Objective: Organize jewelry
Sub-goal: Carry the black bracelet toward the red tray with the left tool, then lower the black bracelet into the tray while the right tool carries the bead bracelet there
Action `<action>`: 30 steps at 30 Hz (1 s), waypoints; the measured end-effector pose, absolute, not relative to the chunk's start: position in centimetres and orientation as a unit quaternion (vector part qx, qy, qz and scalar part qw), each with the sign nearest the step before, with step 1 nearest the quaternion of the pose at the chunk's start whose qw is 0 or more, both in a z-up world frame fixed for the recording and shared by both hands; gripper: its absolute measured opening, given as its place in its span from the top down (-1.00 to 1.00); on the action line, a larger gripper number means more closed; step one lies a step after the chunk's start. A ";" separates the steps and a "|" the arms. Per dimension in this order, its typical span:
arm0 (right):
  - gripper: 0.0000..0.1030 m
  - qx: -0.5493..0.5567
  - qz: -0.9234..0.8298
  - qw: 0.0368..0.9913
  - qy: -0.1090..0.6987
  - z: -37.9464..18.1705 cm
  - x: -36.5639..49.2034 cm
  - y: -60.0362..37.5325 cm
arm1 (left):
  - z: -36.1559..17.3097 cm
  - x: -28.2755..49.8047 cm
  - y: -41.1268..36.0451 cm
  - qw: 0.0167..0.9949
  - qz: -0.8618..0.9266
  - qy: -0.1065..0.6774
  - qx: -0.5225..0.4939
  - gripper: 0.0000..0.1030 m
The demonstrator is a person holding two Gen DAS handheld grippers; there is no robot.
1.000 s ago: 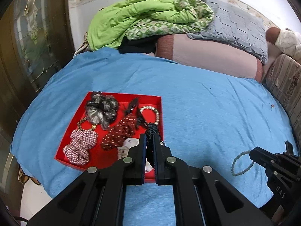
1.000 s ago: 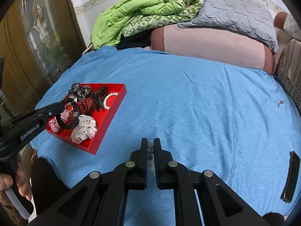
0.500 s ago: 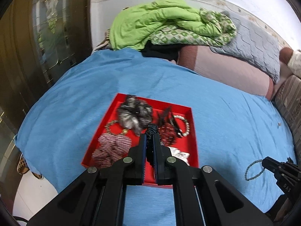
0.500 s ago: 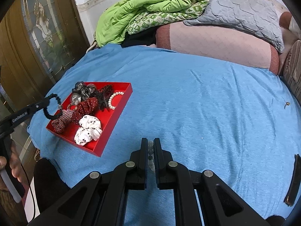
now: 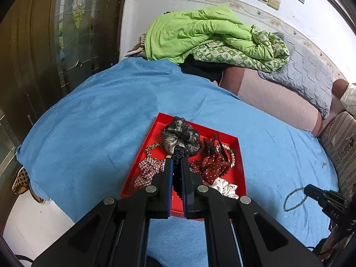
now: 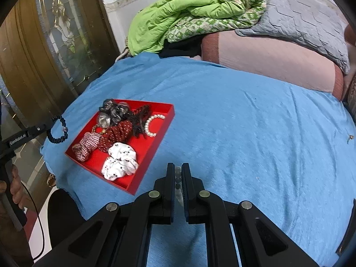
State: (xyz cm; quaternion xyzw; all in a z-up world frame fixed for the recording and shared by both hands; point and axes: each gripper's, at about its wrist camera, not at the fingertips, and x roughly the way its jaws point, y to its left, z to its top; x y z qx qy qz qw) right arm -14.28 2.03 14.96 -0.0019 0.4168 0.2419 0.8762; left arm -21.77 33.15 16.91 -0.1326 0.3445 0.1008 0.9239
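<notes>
A red tray (image 5: pixel 241 173) (image 6: pixel 163 129) lies on the blue bedspread and holds several scrunchies, a black hair clip and a pearl bracelet (image 6: pixel 152 123). My left gripper (image 5: pixel 176 161) is shut on a dark blue hair tie (image 5: pixel 179 153), held above the tray's near side; in the right wrist view (image 6: pixel 50 128) the tie (image 6: pixel 58 131) hangs left of the tray. My right gripper (image 6: pixel 177 169) is shut on a pale green bead bracelet (image 6: pixel 178 184), above the bedspread right of the tray; the bracelet (image 5: pixel 294 199) dangles from it (image 5: pixel 308 190) in the left wrist view.
A green quilt (image 5: pixel 200 31), a grey pillow (image 6: pixel 300 15) and a pink bolster (image 6: pixel 267 60) are piled at the bed's far end. A wooden glass door (image 6: pixel 44 44) stands left of the bed. A small trinket (image 6: pixel 351 136) lies on the bedspread at right.
My left gripper with the hair tie has moved left and back, so the tray now sits more centred below it. My right gripper has shifted toward the tray with the bracelet.
</notes>
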 end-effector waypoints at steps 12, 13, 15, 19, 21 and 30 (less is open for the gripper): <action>0.86 -0.015 0.299 0.864 0.405 16.7 -12.8 5.6 | 15.1 -20.6 32.8 0.916 0.114 0.368 -0.112 0.88; 0.86 -0.016 0.303 0.863 0.404 16.9 -12.8 5.9 | 15.0 -20.5 32.8 0.916 0.114 0.369 -0.111 0.88; 0.86 -0.019 0.311 0.861 0.403 17.1 -12.6 6.6 | 14.7 -20.5 32.8 0.914 0.114 0.372 -0.112 0.88; 0.86 -0.024 0.322 0.855 0.405 17.4 -12.3 7.9 | 13.9 -20.2 33.1 0.911 0.111 0.379 -0.119 0.88; 0.86 -0.027 0.327 0.853 0.407 17.4 -12.3 8.5 | 13.6 -20.1 33.1 0.910 0.108 0.382 -0.121 0.88; 0.86 -0.044 0.344 0.846 0.404 17.8 -12.5 11.2 | 12.7 -19.5 31.8 0.908 0.090 0.395 -0.108 0.88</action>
